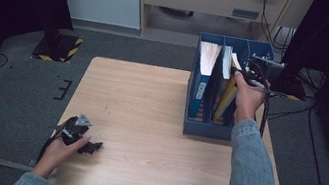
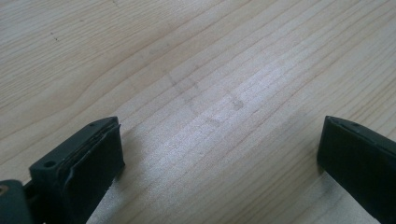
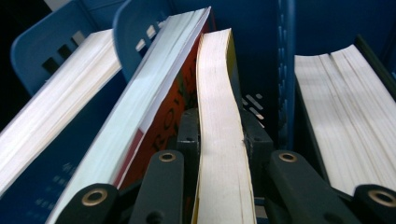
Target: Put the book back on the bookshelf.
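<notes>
A blue file rack (image 1: 207,130) stands at the table's right side with several upright books in it. My right gripper (image 1: 245,78) reaches into the rack from above and is shut on a thin yellow-covered book (image 1: 228,97). In the right gripper view the jaws (image 3: 222,135) pinch that book's cream page edge (image 3: 217,79), which bends slightly. An orange-covered book (image 3: 163,121) leans against it. My left gripper (image 1: 91,147) lies on the wooden table (image 1: 151,100) near the front left corner. Its jaws (image 2: 219,140) stand wide open over bare wood.
A thick blue-covered book (image 1: 205,71) fills the rack's left compartment. Another thick book (image 3: 345,107) stands behind a blue divider (image 3: 286,70). A cable (image 1: 264,114) trails from the right gripper. Dark equipment stands (image 1: 58,47) sit on the floor beyond the table.
</notes>
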`<state>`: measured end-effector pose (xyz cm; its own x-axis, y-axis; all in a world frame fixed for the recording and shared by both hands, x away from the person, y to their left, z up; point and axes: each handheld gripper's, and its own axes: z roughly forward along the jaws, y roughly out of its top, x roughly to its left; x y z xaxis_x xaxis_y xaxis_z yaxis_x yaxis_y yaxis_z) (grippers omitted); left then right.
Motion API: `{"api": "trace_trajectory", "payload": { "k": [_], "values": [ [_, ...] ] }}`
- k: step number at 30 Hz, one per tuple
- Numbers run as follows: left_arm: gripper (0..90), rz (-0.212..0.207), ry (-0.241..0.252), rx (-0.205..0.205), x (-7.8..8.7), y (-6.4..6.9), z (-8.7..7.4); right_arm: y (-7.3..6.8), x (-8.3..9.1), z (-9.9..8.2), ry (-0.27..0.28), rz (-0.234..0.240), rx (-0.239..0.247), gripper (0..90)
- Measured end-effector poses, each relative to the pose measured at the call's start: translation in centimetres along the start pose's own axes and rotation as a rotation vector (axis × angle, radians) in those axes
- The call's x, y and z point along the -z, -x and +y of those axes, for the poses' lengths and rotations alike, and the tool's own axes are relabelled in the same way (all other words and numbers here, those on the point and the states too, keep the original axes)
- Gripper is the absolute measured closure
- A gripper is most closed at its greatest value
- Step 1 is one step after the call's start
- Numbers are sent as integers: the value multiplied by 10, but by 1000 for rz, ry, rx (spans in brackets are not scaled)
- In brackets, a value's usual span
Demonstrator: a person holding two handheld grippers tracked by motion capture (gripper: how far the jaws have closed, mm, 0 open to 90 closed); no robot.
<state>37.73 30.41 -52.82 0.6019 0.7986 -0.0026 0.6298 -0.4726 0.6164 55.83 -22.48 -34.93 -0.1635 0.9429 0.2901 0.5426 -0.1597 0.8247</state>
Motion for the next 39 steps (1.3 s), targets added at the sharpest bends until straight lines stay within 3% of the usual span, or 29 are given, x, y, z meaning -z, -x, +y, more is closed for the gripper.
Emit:
{"api": "trace_trajectory", "payload": {
  "k": [15,39],
  "values": [
    [0,-1,-1,-1,0,0,0,-1,-14,4,29,-31,2,743],
    [0,-3,-1,-3,0,0,1,0,-30,1,12,-72,41,743]
  ]
}}
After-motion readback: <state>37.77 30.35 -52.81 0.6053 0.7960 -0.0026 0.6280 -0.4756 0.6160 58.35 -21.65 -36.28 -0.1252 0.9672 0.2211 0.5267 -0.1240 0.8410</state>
